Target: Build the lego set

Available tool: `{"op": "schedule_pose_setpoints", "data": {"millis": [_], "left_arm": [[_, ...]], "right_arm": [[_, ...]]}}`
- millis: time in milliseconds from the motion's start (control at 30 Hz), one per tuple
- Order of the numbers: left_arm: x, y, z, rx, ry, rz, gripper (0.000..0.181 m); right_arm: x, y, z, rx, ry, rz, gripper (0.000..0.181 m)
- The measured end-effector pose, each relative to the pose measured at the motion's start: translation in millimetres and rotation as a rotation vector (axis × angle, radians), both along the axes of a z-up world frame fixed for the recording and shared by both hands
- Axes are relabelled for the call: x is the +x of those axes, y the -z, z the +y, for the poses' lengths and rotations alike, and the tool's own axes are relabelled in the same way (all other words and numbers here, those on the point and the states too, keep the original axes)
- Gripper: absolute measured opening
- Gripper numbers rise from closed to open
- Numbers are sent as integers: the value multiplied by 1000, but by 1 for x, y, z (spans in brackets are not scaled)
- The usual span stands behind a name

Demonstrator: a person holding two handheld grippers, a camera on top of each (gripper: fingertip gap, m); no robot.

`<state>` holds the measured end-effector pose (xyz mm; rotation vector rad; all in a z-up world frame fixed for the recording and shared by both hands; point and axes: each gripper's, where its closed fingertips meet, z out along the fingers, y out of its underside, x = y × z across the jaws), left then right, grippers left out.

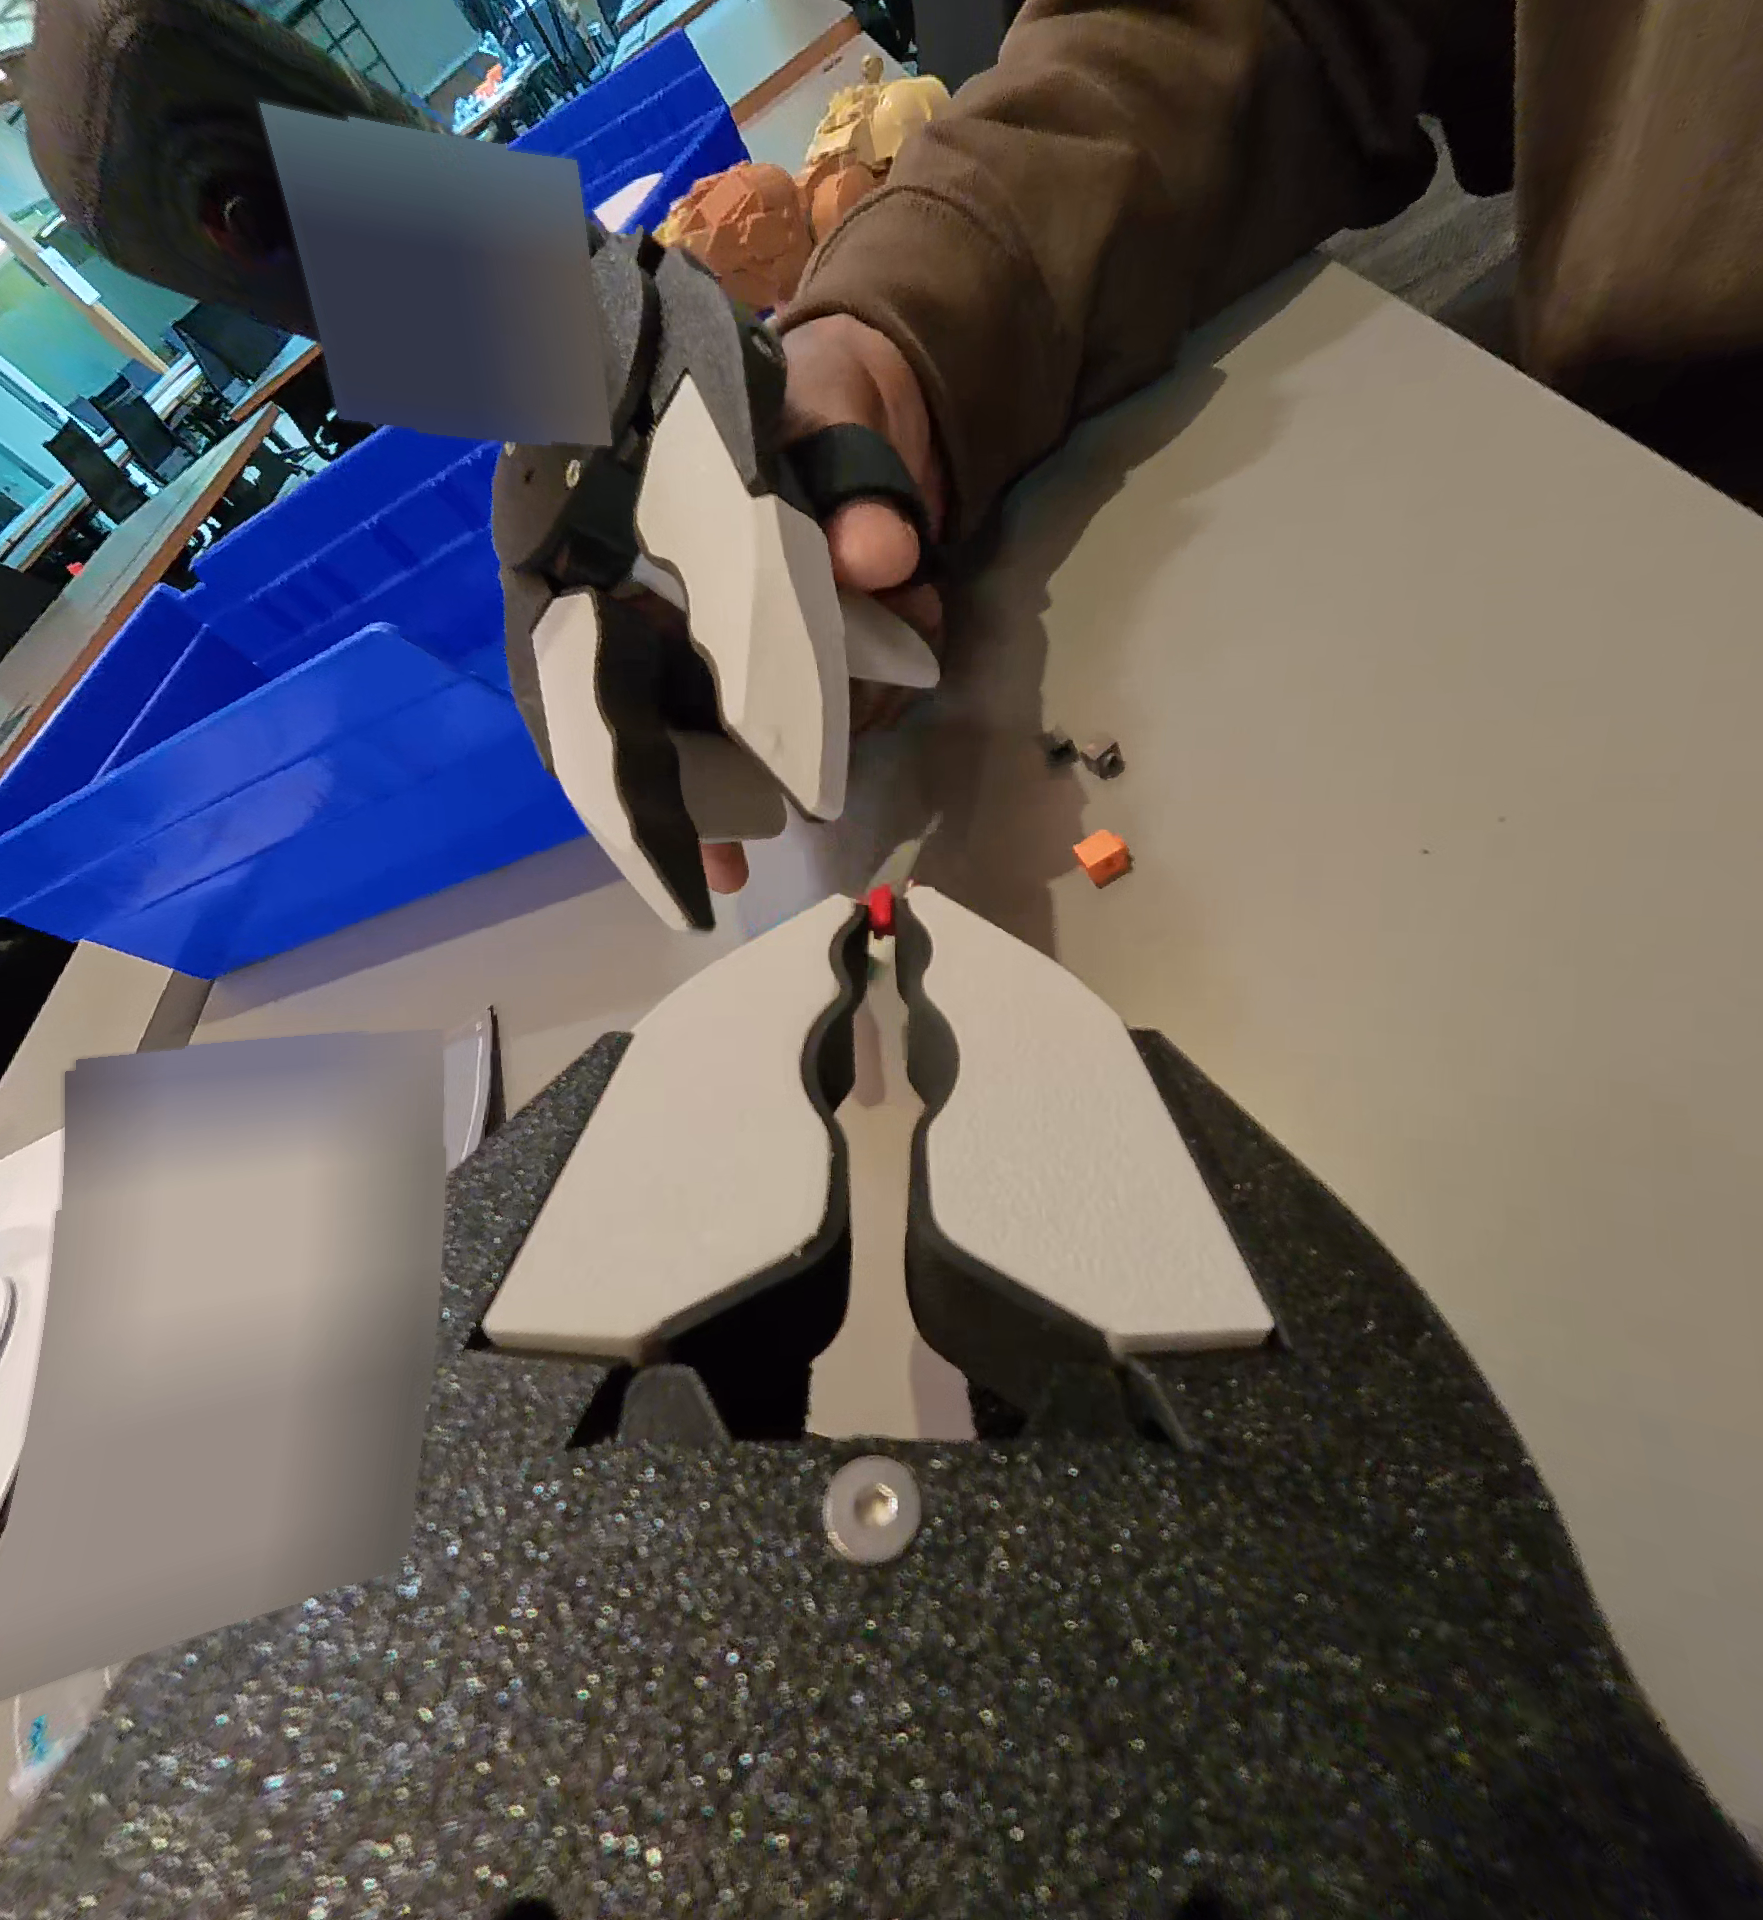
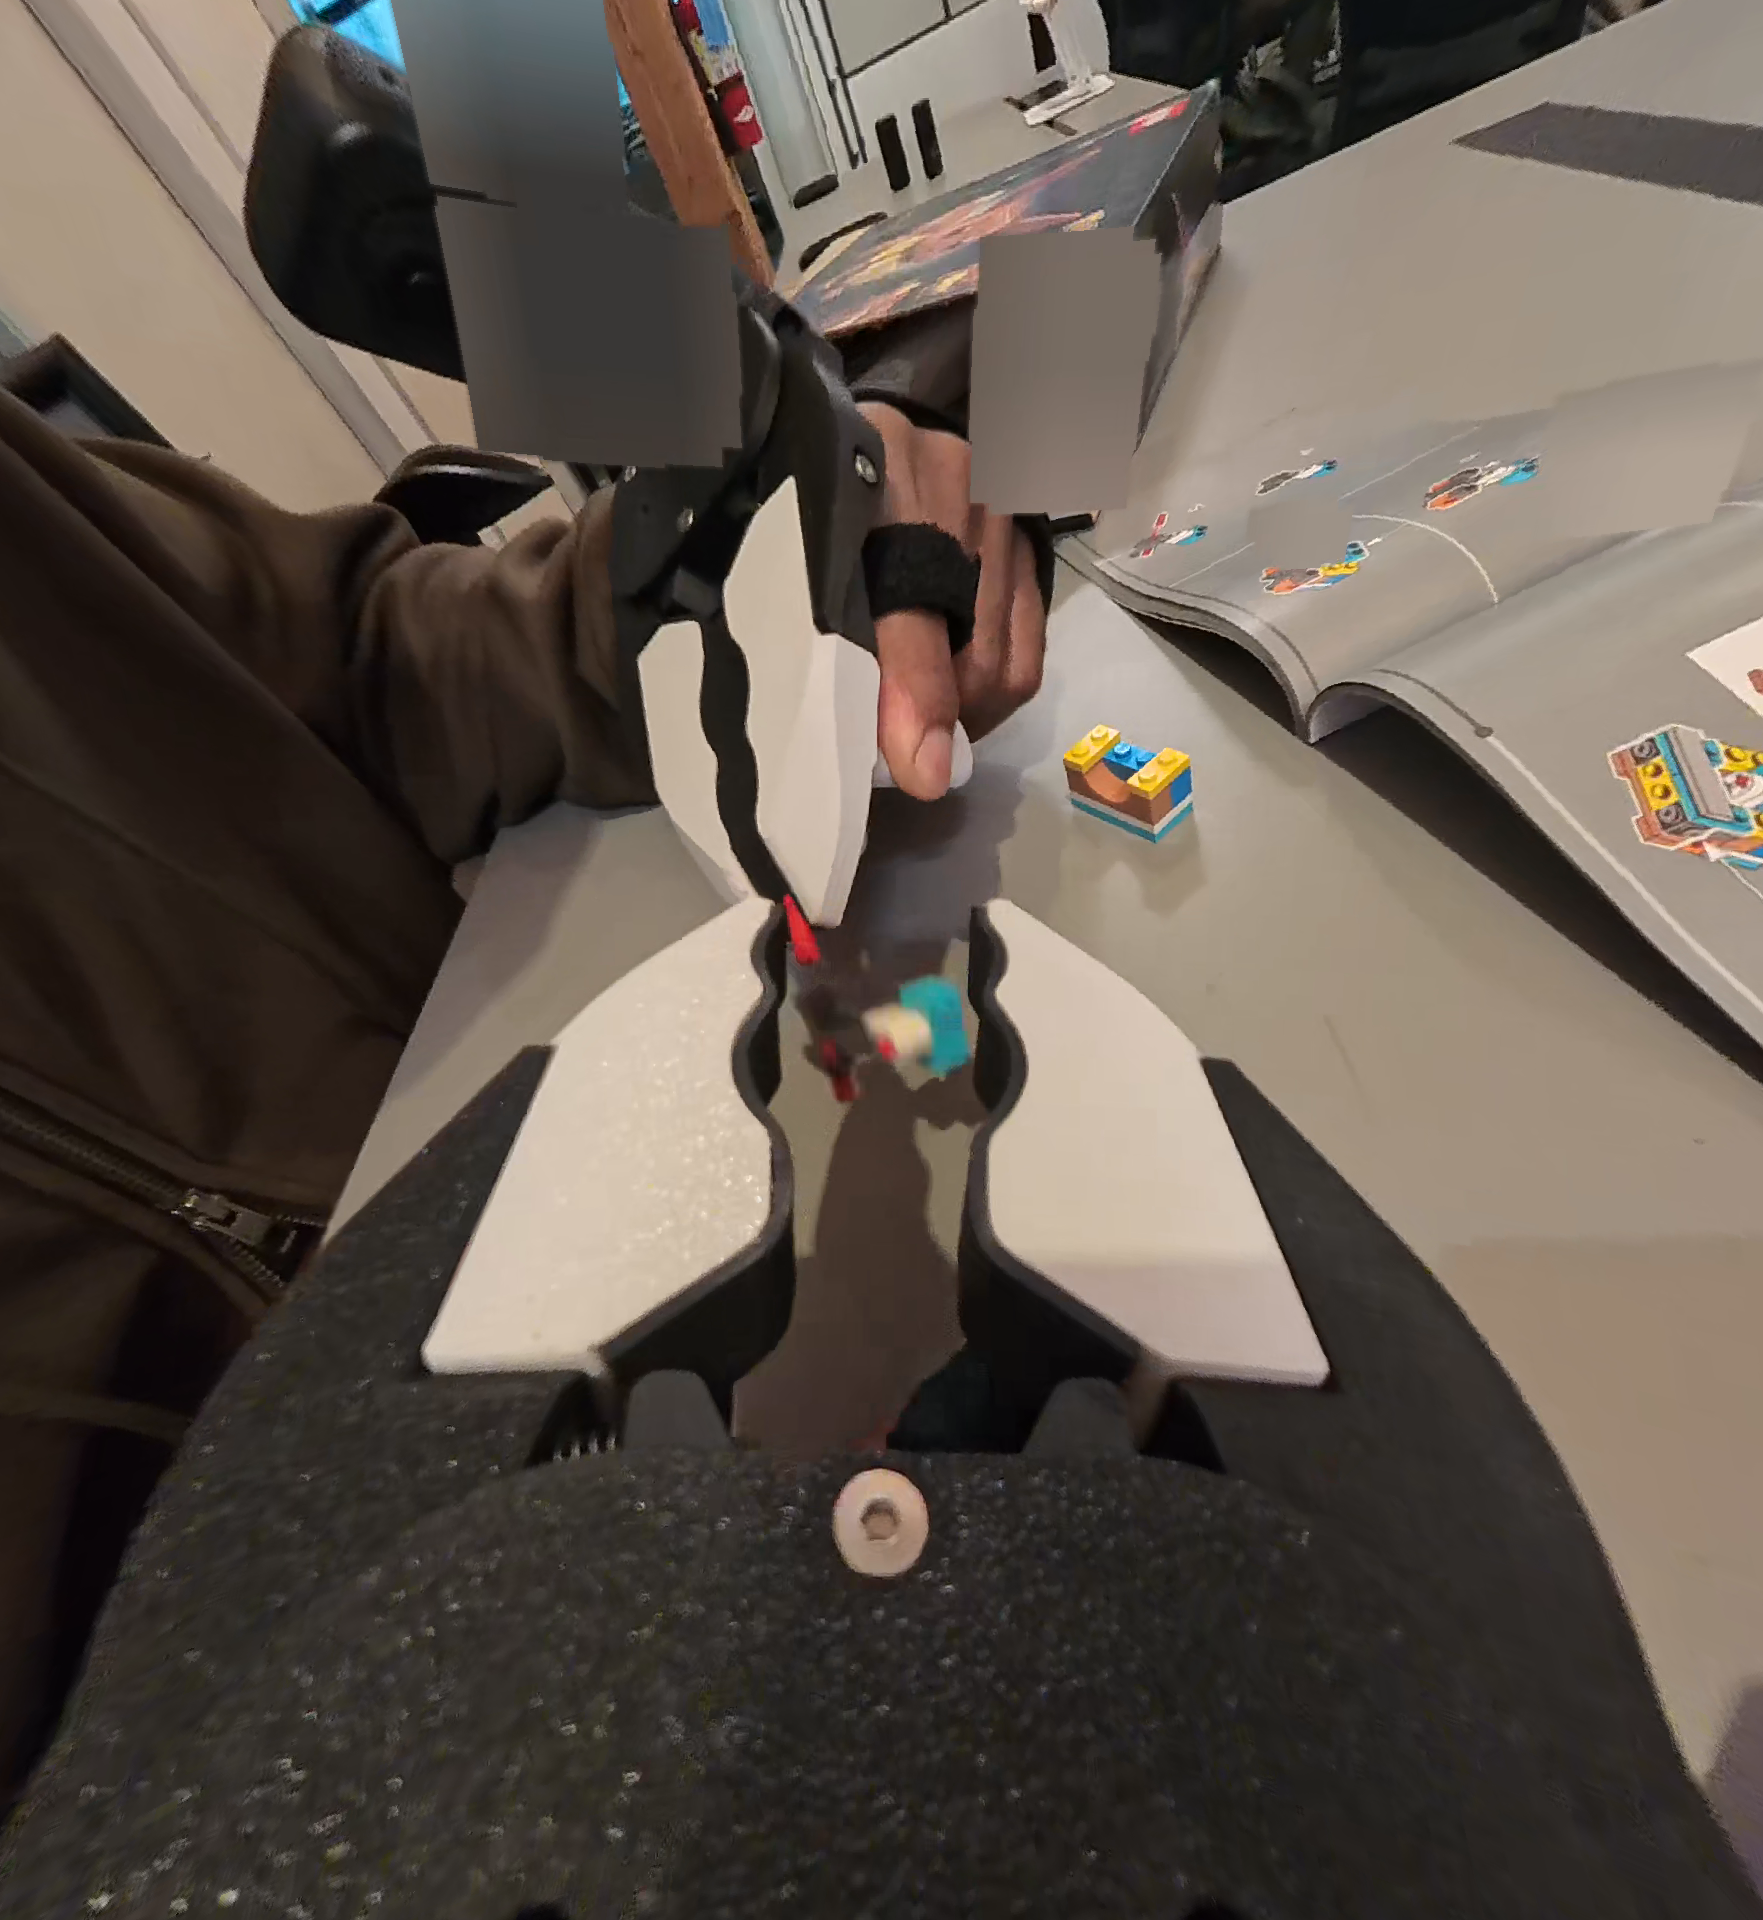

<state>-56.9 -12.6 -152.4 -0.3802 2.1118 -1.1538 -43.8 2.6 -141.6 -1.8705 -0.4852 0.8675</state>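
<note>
The left hand-held gripper (image 1: 879,920) is clamped on a small red piece (image 1: 878,912) at its tips. The right hand-held gripper (image 2: 877,925) is spread apart, with a blurry teal lego bit (image 2: 934,1023) between its fingers. The red piece sits at its 11 o'clock, pointing lengthwise toward the gap.

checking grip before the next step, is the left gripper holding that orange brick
No: the orange brick lies loose on the table, apart from the left gripper, whose fingers are pinched on a small red piece.
</note>
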Motion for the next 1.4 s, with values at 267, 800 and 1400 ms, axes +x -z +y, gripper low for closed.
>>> {"op": "schedule_pose_setpoints", "data": {"millis": [267,800,1400], "left_arm": [[0,11,6,35,-19,55,4],[-2,33,-2,123,-4,139,5],[1,55,14,129,-121,334,5]], "right_arm": [[21,24,-10,-130,34,-149,37],[16,67,-27,-39,-94,-632,30],[22,37,-6,237,30,-656,14]]}}
